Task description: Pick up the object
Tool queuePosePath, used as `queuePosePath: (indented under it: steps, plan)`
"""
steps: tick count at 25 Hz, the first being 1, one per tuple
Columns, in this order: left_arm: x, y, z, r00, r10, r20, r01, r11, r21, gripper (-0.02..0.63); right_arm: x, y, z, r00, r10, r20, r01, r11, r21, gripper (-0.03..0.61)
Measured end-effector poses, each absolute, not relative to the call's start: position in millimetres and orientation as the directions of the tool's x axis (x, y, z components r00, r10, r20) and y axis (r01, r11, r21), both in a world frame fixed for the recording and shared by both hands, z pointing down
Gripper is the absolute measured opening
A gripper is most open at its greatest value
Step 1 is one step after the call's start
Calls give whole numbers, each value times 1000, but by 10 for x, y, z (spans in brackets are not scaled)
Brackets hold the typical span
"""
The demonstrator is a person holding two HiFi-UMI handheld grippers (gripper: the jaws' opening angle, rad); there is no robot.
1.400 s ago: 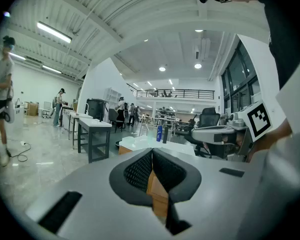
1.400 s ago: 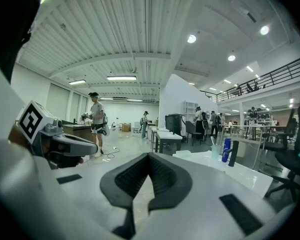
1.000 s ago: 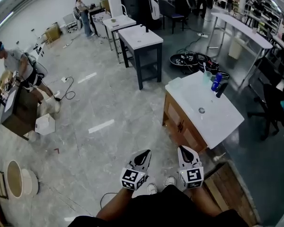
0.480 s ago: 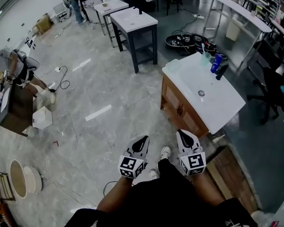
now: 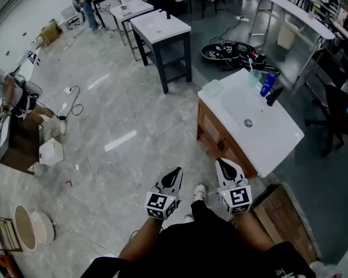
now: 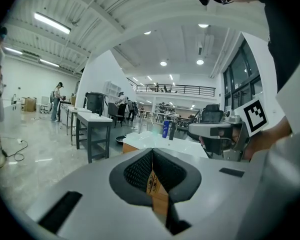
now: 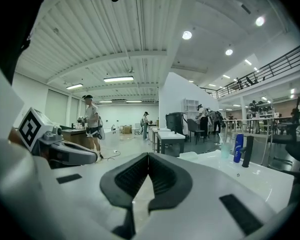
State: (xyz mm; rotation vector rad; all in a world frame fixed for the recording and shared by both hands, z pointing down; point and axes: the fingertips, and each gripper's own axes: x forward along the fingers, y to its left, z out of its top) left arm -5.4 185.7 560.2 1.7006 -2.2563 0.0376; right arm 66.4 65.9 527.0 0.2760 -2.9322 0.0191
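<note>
A wooden cabinet with a white sink top (image 5: 267,141) stands ahead to the right. At its far end are a blue bottle (image 5: 267,84), a pale green cup (image 5: 254,77) and a black tap (image 5: 274,95). My left gripper (image 5: 176,184) and right gripper (image 5: 223,163) are held close to my body, above the floor and short of the cabinet. Both are shut with nothing between the jaws. In the left gripper view the jaw tips (image 6: 152,151) meet, with the blue bottle (image 6: 165,129) far beyond. The right gripper (image 7: 148,155) shows the bottle (image 7: 238,148) and tap (image 7: 247,151) off to its right.
A dark-legged table with a white top (image 5: 161,28) stands further ahead, with a heap of cables (image 5: 232,52) on the floor behind the cabinet. A wooden pallet (image 5: 278,219) lies at my right. A white box (image 5: 51,152) and a bent-over person (image 5: 14,94) are far left.
I have walked forward, so the cabinet and tables have drawn closer and shifted in the head view. Both grippers keep their place before my body and stay shut.
</note>
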Motion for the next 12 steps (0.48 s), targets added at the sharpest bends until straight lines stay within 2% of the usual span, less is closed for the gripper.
queuePosePath:
  steps: [7,12]
  plan:
    - [-412,1399,5573,-225,-932,284,-953,271,137,21,291,235,5272,-964,-191,186,-199,980,-24,17]
    - [-499,1035,5502,-195,-934,299,-975,217,42,21,120,-57,5288,-963,-192,191,-203,979,-36,17]
